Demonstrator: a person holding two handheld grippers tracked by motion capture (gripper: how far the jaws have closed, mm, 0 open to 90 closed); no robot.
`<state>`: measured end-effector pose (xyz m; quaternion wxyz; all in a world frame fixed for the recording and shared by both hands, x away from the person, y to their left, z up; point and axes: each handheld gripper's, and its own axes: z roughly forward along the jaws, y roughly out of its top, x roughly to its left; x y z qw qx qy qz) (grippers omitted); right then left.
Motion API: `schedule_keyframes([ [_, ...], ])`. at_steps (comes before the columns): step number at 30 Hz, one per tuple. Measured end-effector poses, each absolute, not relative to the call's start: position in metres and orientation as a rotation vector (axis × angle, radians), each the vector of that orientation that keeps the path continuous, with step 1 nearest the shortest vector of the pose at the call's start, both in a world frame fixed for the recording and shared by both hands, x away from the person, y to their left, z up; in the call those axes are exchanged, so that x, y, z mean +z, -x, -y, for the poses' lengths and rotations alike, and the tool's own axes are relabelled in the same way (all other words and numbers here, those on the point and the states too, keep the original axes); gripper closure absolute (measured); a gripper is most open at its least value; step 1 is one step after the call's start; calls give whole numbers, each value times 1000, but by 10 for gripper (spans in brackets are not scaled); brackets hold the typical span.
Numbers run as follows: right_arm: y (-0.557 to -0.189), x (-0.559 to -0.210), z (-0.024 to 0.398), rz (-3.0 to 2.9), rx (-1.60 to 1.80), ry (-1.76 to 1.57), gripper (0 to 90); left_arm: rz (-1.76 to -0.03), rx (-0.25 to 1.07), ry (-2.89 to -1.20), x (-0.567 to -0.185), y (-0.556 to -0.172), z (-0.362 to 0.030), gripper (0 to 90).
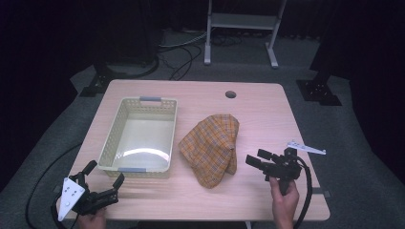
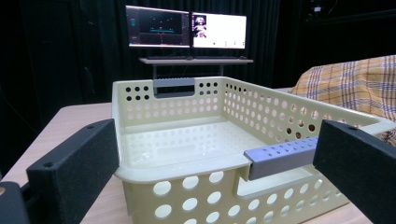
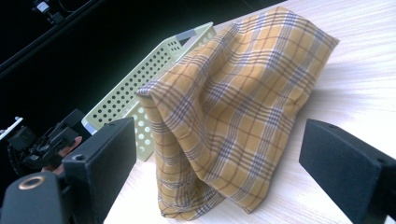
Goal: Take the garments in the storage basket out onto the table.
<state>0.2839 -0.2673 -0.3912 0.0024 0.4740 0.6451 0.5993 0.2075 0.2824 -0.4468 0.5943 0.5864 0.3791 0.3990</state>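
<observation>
An orange plaid cloth (image 1: 213, 146) lies bunched in the middle of the table, just right of a cream perforated basket (image 1: 113, 135) with grey handles. The basket is empty. My right gripper (image 1: 255, 159) hovers right of the cloth, pointing left at it, jaws open and nothing between them; in the right gripper view the cloth (image 3: 233, 112) lies ahead of the gripper (image 3: 224, 163). My left gripper (image 1: 103, 174) sits at the front left corner, open, pointing at the basket's near wall; in the left gripper view the basket (image 2: 196, 168) stands right before the gripper (image 2: 215, 163).
A round cable hole (image 1: 230, 94) is at the table's far edge. Bare tabletop (image 1: 191, 195) runs along the front. Monitors (image 2: 187, 30) on a stand are beyond the table. Cables trail over the floor at left and right.
</observation>
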Motion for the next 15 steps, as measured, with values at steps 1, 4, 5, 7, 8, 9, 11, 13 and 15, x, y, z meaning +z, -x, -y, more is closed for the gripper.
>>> schedule_keyframes([
  [1, -283, -391, 268, -2022, 1882, -1489, 108, -881, 927, -1363, -447, -207, -282, 1],
  [4, -282, -391, 271, -2019, 1869, -1501, 108, -881, 927, -1363, -447, -207, -282, 1],
  [5, -282, -392, 273, -2018, 1868, -1499, 108, -881, 927, -1363, -447, -207, -282, 1],
  [7, -281, -392, 275, -2014, 1862, -1504, 108, -881, 927, -1362, -447, -207, -283, 1],
  [8, -280, -392, 277, -2010, 1860, -1508, 108, -881, 927, -1362, -447, -207, -283, 1],
  [9, -280, -392, 278, -2010, 1858, -1515, 108, -881, 927, -1363, -447, -207, -283, 1],
  [11, -278, -393, 282, -2005, 1842, -1516, 108, -881, 927, -1362, -447, -207, -283, 1],
  [13, -276, -394, 287, -1992, 1844, -1525, 108, -881, 926, -1362, -447, -207, -283, 1],
  [15, -275, -394, 292, -1979, 1844, -1538, 108, -881, 927, -1363, -447, -207, -283, 1],
])
